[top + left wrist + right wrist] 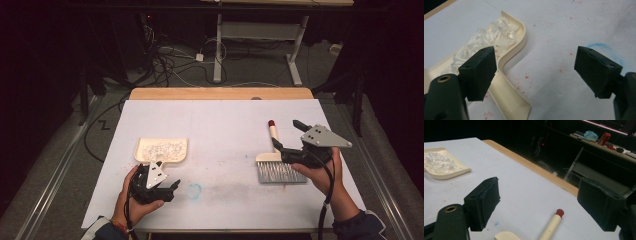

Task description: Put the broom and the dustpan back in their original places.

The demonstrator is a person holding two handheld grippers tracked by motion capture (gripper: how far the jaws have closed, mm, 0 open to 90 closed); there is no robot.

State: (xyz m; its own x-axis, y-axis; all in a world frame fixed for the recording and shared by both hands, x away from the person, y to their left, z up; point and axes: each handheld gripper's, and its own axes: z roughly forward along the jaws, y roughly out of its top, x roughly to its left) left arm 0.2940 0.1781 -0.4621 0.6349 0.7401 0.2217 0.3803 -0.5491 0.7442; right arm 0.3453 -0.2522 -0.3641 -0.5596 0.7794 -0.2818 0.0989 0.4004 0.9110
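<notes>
Left gripper (534, 72) released, jaws wide; dustpan (506, 62) handle lies under its left jaw. Risk: nudging the handle tips the shreds (486, 40) out. Right gripper (541, 202) also released, brush (550, 226) between its jaws, untouched. Both hands low, aimed forward.

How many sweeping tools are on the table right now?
2: a cream dustpan full of white shreds at the left, by the left claw, and a hand brush at the right, under the right claw.
</notes>
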